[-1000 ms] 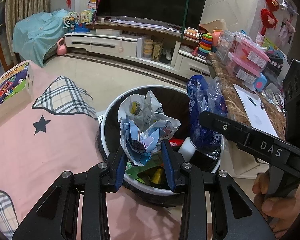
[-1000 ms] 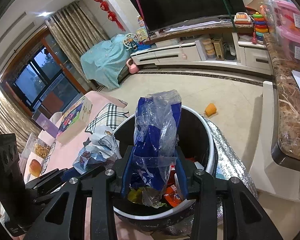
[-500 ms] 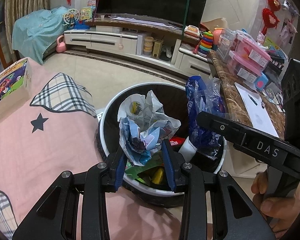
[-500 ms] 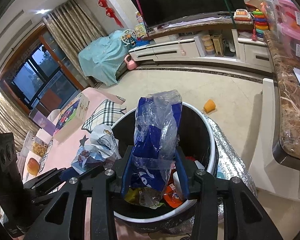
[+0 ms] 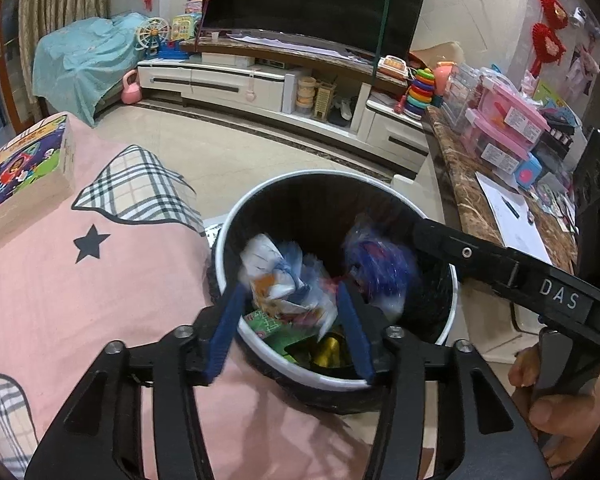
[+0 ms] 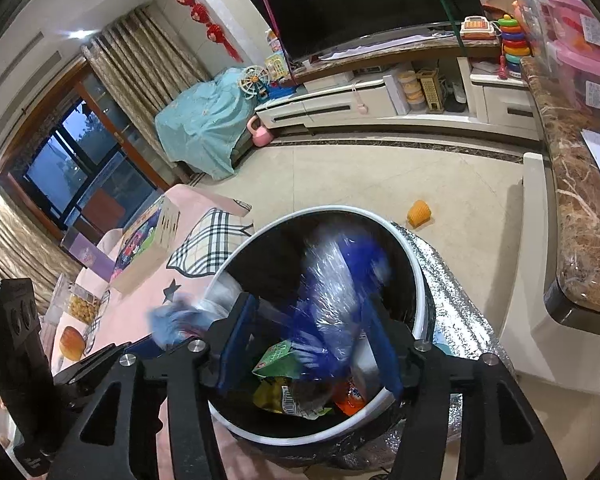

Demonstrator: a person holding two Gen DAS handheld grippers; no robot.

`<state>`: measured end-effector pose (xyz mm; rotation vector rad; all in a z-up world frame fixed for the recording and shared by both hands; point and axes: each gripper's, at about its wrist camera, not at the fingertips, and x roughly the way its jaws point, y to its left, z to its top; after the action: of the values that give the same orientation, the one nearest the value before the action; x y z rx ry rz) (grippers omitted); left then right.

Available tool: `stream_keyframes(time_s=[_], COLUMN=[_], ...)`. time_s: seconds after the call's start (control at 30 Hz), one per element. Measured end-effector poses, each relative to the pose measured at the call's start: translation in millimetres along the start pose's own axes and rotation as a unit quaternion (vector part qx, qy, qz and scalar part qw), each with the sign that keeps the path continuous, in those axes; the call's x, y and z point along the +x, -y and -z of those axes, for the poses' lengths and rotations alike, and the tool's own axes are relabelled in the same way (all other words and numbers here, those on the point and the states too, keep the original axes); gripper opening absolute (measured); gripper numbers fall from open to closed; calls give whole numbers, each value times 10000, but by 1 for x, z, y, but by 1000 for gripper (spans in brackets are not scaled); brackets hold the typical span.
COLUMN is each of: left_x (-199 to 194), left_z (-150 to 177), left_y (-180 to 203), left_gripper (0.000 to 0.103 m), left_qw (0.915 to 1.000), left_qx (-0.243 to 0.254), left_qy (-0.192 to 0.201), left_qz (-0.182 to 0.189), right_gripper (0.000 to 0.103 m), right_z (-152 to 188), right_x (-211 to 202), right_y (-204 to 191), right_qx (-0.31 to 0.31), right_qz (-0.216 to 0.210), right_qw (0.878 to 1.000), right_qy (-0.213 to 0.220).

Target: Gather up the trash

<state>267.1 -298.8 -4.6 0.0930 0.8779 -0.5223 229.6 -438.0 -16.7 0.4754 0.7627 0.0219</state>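
A black trash bin with a white rim (image 5: 340,174) (image 6: 340,210) stands just below both grippers, holding several wrappers. My left gripper (image 5: 290,300) hangs over its near edge with its jaws opening. The crumpled white and blue wrapper (image 5: 284,280) is blurred and loose between them, dropping into the bin. My right gripper (image 6: 308,308) is over the bin too, jaws opening. The blue and clear plastic bag (image 6: 336,280) (image 5: 376,268) is blurred as it slips down between them. The pads press on neither piece.
A pink cloth (image 5: 80,300) with a star and plaid patches lies to the left, with a picture box (image 5: 24,168) on it. A marble counter (image 5: 472,200) with pink boxes runs along the right. An orange cup (image 6: 419,213) lies on the floor. A hand (image 5: 548,392) holds the right gripper.
Both grippers have widened their jaws. The crumpled wrapper and the blue bag, held upright above the bin before, have come free and sunk toward its inside. Neither hand has shifted.
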Motion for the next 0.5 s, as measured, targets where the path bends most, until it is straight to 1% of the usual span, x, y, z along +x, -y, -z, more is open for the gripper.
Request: stream_keyframes(time_s=[0.03, 0.13, 0.2, 0.27, 0.33, 0.4, 0.5], left_x=[-2, -11, -17, -22, -29, -36, -49], left_z=[0, 4, 8, 12, 20, 28, 40], left_y=[-1, -4, -8, -10, -16, -21, -29], left_gripper=[57, 59, 60, 63, 66, 68, 68], left_qw=[10000, 9999, 9998, 9998, 9996, 9992, 9983], left_qx=[-19, -42, -55, -90, -178, -303, -471], left_qy=[24, 115, 165, 195, 228, 260, 334], left_qz=[-3, -6, -28, -46, -69, -72, -64], right_gripper=[59, 61, 67, 69, 73, 79, 81], right_z=[0, 2, 3, 7, 12, 18, 27], right_x=[-2, -7, -12, -17, -22, -28, -34], right_y=[-1, -4, -6, -9, -12, -14, -16], right_qx=[-5, -7, -4, -20, -33, -9, 78], right_qz=[-2, -1, -10, -12, -25, -51, -98], right_qw=[10000, 10000, 9999, 9998, 9998, 9997, 9995], right_qy=[16, 77, 124, 175, 206, 239, 277])
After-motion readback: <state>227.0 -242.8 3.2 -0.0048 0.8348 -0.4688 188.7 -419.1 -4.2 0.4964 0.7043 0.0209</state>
